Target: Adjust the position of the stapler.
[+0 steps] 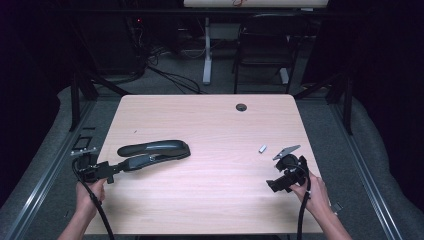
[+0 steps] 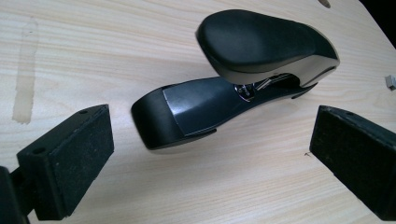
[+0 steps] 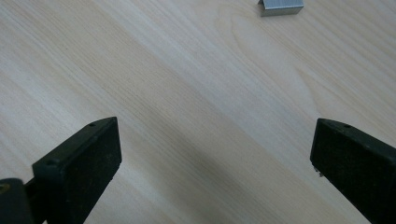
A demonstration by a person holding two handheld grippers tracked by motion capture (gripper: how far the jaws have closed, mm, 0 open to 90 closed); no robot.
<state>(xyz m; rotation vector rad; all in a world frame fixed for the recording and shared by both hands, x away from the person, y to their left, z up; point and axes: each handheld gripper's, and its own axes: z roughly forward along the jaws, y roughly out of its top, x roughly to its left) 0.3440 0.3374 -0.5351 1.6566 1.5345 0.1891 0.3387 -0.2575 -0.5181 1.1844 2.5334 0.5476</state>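
Two open-jawed grippers: left (image 2: 205, 163) faces stapler (image 2: 243, 70), right (image 3: 215, 168) faces staples (image 3: 281, 7).

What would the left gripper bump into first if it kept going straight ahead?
Probably the black stapler. In the left gripper view its near end lies right between the left gripper's open jaws, a little ahead of the pads and not touching them. It lies swung open on the table.

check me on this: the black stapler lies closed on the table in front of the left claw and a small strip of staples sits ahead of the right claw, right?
Not closed. In the left gripper view the stapler lies open, its top arm lifted off the base, in front of the left claw. The rest holds: the staple strip sits ahead of the right claw.
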